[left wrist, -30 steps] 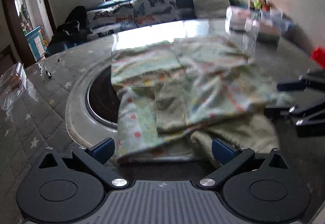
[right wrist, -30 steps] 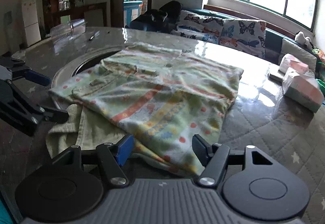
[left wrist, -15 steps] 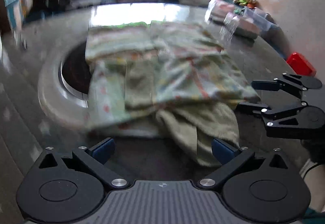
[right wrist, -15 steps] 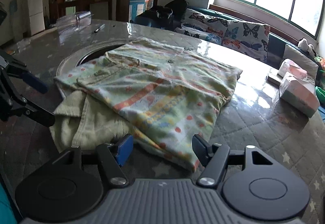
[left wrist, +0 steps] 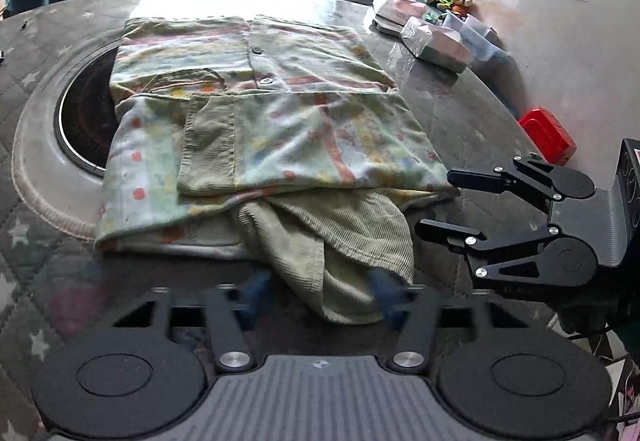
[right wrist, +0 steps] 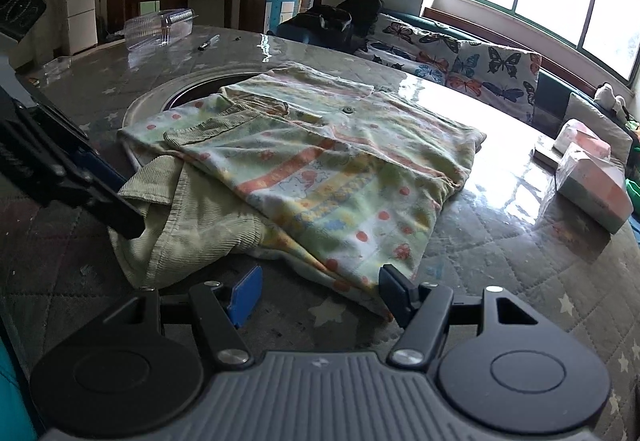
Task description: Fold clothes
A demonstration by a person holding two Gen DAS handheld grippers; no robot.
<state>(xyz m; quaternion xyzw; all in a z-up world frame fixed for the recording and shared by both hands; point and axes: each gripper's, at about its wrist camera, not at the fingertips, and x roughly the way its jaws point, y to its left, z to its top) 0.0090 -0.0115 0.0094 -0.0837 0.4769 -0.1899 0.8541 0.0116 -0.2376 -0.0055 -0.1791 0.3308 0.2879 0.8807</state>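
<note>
A pale green shirt [left wrist: 280, 129] [right wrist: 340, 169] with orange stripes and dots lies folded on the round table [left wrist: 460, 113]. A green corduroy part [left wrist: 352, 241] [right wrist: 188, 225] sticks out from under its near edge. My left gripper [left wrist: 320, 291] [right wrist: 120, 197] points down at that corduroy part; its jaws are closing with the cloth between them, and the blurred left pad still stands clear of it. My right gripper [right wrist: 320, 295] [left wrist: 436, 201] is open at the shirt's near right corner, with the hem just ahead of its pads.
A dark round recess [left wrist: 84, 121] with a pale rim lies under the shirt's left side. Tissue packs [right wrist: 592, 181] [left wrist: 432, 37] and a red box [left wrist: 548, 135] sit at the table's right. A clear plastic box [right wrist: 160, 27] and a pen [right wrist: 208, 42] are at the far left; a butterfly-print sofa [right wrist: 460, 65] stands behind.
My left gripper has tipped downward toward the corduroy part, and its jaws have narrowed from wide open. The right gripper has stayed in place with the same opening.
</note>
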